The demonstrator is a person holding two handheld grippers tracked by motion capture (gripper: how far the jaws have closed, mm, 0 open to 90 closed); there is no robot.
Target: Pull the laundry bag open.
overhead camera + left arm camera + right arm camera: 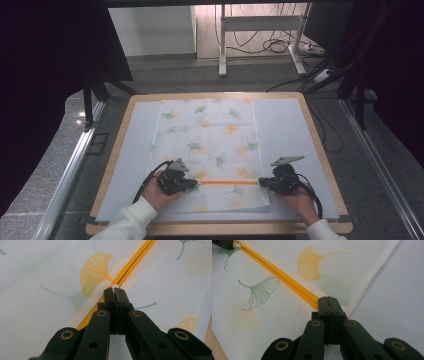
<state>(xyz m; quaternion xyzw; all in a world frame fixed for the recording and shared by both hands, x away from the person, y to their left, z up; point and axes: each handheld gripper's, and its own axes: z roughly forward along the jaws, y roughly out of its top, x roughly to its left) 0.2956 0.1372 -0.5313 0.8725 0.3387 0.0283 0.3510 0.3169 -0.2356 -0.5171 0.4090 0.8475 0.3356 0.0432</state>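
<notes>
A white cloth (207,135) printed with green and orange ginkgo leaves lies flat on the table, and an orange zipper (227,182) runs across its near part. My left gripper (196,184) is at the zipper's left end. Its jaws are shut on the small white zipper pull (114,286), with the orange zipper (132,260) stretching away beyond it. At the zipper's right end, my right gripper (261,182) is shut on the zipper end (312,301) by the cloth's edge. The left gripper (223,243) appears far off in the right gripper view.
The cloth rests on a pale blue-white mat (285,125) covering a wooden table (320,145). Metal rails (75,160) run along both sides of the table. A white desk frame (260,30) and cables (280,45) stand on the floor beyond.
</notes>
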